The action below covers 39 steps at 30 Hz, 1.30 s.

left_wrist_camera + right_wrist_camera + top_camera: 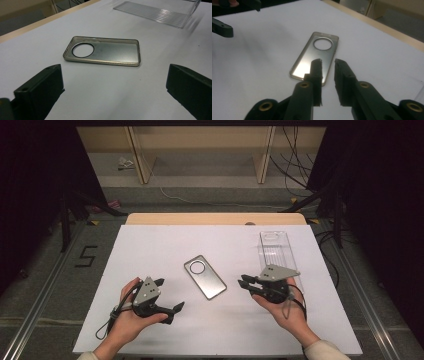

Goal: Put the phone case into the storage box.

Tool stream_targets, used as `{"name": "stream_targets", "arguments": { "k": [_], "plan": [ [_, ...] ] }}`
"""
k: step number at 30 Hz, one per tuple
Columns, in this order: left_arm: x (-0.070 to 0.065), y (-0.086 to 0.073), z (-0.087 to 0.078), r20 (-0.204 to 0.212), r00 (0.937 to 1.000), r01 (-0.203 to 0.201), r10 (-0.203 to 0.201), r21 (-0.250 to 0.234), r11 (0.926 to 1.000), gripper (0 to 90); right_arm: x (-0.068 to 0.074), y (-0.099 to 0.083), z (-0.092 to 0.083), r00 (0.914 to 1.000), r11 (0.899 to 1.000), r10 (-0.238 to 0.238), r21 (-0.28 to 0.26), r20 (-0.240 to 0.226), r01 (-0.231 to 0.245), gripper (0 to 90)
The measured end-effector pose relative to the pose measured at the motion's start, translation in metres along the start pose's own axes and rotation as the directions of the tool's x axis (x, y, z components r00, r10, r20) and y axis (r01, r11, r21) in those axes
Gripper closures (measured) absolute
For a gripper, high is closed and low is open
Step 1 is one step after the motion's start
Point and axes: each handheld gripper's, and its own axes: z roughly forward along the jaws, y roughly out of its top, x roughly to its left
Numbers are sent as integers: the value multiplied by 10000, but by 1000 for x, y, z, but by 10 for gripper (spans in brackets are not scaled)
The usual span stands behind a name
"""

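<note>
1. We are seeing the clear tray (276, 251) blurred and cut off in the left gripper view.
2. The grey phone case (205, 276) is lying flat mid-desk (150, 250), hollow side up.
3. Left gripper (169, 295) fingers are standing wide apart; right gripper (243, 282) fingers are nearly together, both empty.

In the left gripper view, the clear plastic tray (160, 12) is blurred and cut off at the top edge, while the right gripper (327, 62) hides the phone case's (314, 57) near corner, perhaps resting above it.
</note>
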Motion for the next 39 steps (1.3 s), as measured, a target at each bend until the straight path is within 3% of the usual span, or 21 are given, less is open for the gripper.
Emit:
{"name": "stream_targets", "arguments": {
  "k": [2, 5, 9, 12, 16, 20, 24, 26, 27, 29, 35, 39],
  "plan": [
    [0, 0, 0, 1, 10000, 5, -5, -14, 10000, 7, 1, 5, 12, 10000, 9992, -16, 405, 28, 15, 831],
    [1, 0, -1, 5, 10000, 9, -9, -29, 10000, 8, 1, 8, 29, 9995, 9934, 330, 1096, 12, -330, 884],
    [1, 0, -1, 22, 10000, 23, -23, -42, 10000, 9, 0, 11, 44, 9993, 9871, 360, 1568, -141, -334, 898],
    [1, 0, -1, 37, 10000, 19, -19, -44, 10000, 10, -2, 14, 59, 9977, 9780, 495, 2005, 458, -578, 900],
    [1, 0, -1, 26, 10000, 21, -21, -55, 10000, 11, -6, 14, 70, 9943, 9697, 741, 2273, 763, -897, 900],
    [1, 0, -1, 41, 10000, 29, -29, -44, 10000, 12, -8, 11, 88, 9912, 9541, 849, 2785, 1013, -1102, 900],
    [1, 0, -1, 54, 10000, 28, -27, -51, 10000, 13, -8, 7, 97, 9884, 9343, 955, 3320, 1184, -1301, 900],
    [1, 0, -1, 58, 10000, 37, -36, -31, 10000, 14, -9, 5, 99, 9890, 9316, 942, 3402, 1143, -1281, 900],
    [1, 0, 0, 70, 10000, 53, -53, -9, 10000, 14, -8, 3, 103, 9886, 9221, 975, 3634, 1146, -1330, 900],
    [1, 0, -1, 72, 10000, 36, -35, -12, 10000, 14, -8, 1, 105, 9890, 9154, 942, 3807, 1139, -1311, 900],
    [1, -1, 0, 96, 9999, 61, -61, 24, 10000, 16, -6, -2, 109, 9896, 9044, 990, 4054, 1041, -1331, 900],
    [1, -1, 0, 84, 10000, 36, -37, 46, 10000, 16, -1, -1, 110, 9920, 9025, 954, 4132, 830, -1214, 900]
  ]
}}
